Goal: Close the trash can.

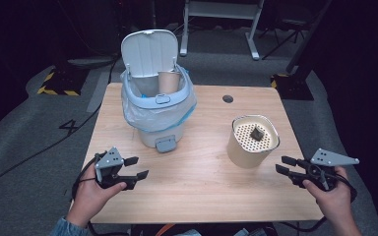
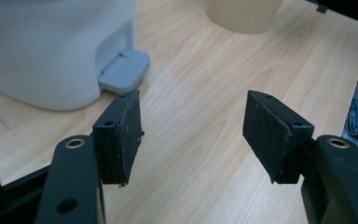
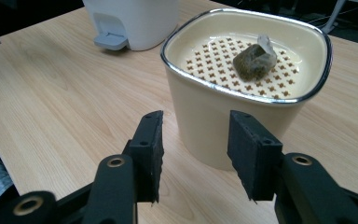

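A white pedal bin with its lid up and a plastic liner stands at the table's back left; a brown paper cup sits inside it. A cream container with a perforated insert stands at the right, and a used tea bag lies on that insert. My left gripper is open near the front left, in front of the bin's pedal. My right gripper is open at the front right, just short of the cream container. Both hold nothing.
The wooden table has a round cable hole at the back. Bare wood lies between the two grippers. Cables and a black-and-yellow floor base lie on the grey carpet at the left, and a white frame stands behind.
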